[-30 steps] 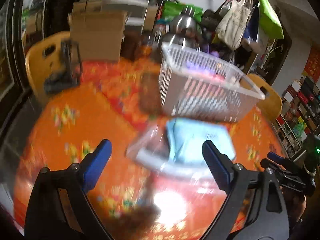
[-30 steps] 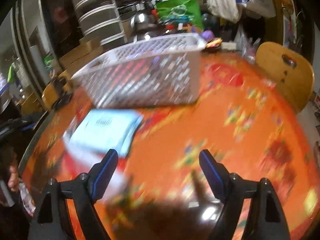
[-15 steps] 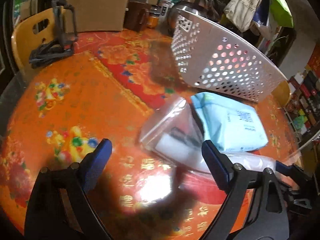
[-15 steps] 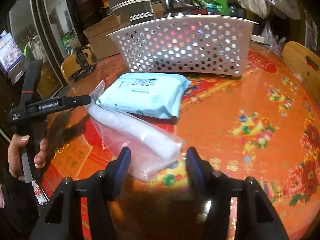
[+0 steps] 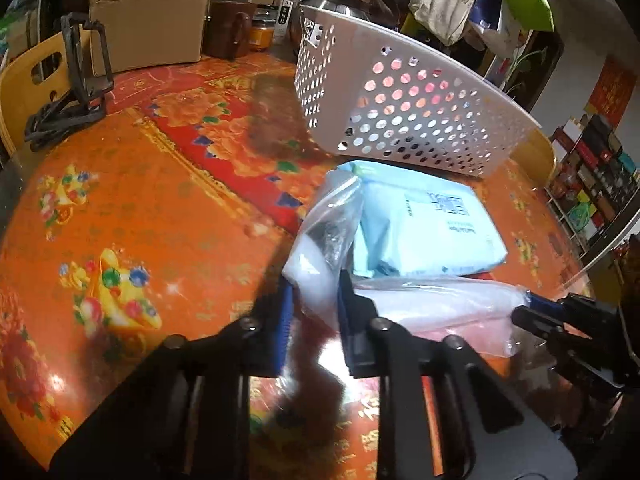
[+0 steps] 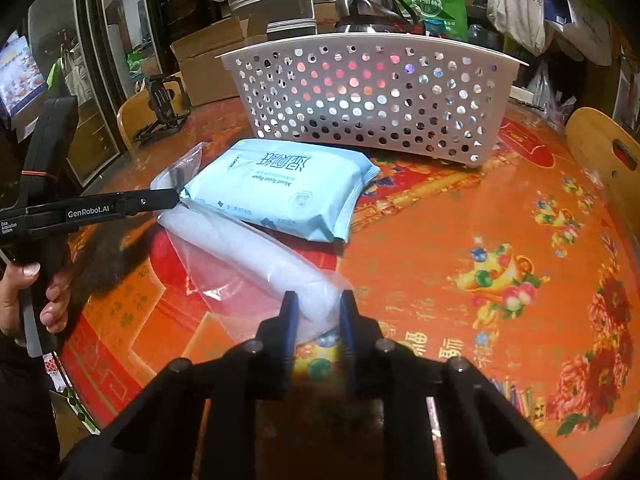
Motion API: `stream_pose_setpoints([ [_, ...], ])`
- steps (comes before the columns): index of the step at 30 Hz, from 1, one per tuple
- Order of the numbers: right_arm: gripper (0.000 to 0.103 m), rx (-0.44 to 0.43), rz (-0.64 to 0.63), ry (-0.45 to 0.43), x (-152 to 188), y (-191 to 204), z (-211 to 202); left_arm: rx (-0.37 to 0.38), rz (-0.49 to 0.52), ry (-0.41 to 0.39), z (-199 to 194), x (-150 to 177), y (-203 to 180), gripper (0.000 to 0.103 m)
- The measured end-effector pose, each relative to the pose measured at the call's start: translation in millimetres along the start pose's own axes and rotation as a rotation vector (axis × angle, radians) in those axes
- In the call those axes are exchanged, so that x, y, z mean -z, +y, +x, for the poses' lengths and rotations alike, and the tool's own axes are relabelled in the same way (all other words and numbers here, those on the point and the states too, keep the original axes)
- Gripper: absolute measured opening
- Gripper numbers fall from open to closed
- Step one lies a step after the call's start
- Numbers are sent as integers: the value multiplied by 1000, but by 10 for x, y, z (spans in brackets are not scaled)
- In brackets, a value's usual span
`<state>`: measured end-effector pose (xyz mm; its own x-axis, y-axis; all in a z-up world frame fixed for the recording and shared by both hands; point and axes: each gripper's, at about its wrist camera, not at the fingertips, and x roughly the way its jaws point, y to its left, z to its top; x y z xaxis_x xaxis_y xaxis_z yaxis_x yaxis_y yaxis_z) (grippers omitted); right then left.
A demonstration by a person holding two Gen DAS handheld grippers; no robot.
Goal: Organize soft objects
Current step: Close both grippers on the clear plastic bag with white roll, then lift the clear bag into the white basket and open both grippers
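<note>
A white roll in a clear plastic bag [image 6: 256, 256] lies on the orange table, also seen in the left wrist view [image 5: 420, 300]. My left gripper [image 5: 314, 292] is shut on one end of the bagged roll. My right gripper [image 6: 316, 308] is shut on the other end. A light blue pack of wet wipes [image 6: 280, 192] lies right behind the roll, touching it, and shows in the left wrist view [image 5: 424, 232]. A white perforated basket [image 6: 372, 100] stands behind the wipes, with pink and purple things dimly seen through its holes; it also shows in the left wrist view [image 5: 400, 112].
The round table has an orange flowered cover [image 6: 500, 240]. A black phone stand [image 5: 76, 92] sits at the far left. A cardboard box [image 5: 148, 20], jars and a steel kettle [image 6: 364, 4] crowd the back. A wooden chair back [image 6: 604, 152] stands at the right.
Both grippers moved forward and down to the bagged roll and closed, the left on one end and the right on the other. The wipes and basket stayed put.
</note>
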<state>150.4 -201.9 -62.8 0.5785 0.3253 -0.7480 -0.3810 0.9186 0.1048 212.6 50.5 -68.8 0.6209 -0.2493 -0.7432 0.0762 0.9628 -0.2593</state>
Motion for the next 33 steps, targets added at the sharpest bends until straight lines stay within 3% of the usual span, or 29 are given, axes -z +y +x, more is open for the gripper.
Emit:
stream_pose_setpoints([
  [5, 7, -32, 0, -28, 35, -14, -64, 3, -16, -59, -182, 117, 0, 13],
  [19, 4, -65, -29, -112, 62, 111, -390, 120, -114, -204, -682, 436, 148, 13],
  [33, 4, -32, -74, -186, -166, 61, -808, 150, -106, -289, -1044, 262, -89, 13],
])
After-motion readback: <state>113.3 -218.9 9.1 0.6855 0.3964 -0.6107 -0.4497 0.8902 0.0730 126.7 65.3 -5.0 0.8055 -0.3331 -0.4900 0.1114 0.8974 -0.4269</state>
